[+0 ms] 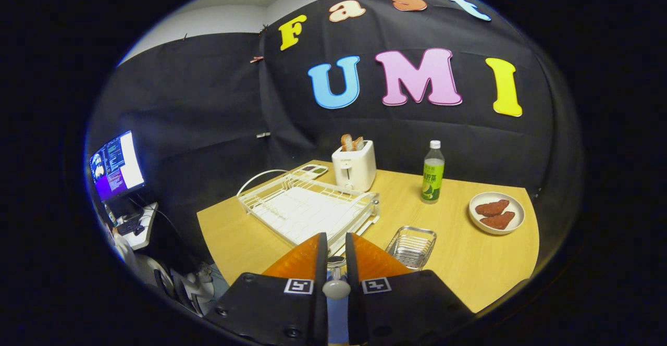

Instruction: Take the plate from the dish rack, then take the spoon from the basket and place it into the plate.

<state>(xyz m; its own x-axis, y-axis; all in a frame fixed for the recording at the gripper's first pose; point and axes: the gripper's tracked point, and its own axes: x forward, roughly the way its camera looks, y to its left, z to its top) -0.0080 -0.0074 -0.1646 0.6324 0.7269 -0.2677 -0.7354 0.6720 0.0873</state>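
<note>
Here jaws (336, 255) clamp spoon (336, 286); dish rack (307, 208) edge just ahead, basket (411, 246) beside.

Toaster (355, 168), bottle (432, 173), monitor (116, 165)

Desk (469, 268) smooth matt wood; dish rack (307, 208) white coated wire; basket (412, 246) shiny metal mesh; toaster (355, 168) glossy plastic.

Toaster (355, 168) sits right behind the dish rack (307, 211), bottle (432, 174) to its right, basket (411, 246) in front.
</note>
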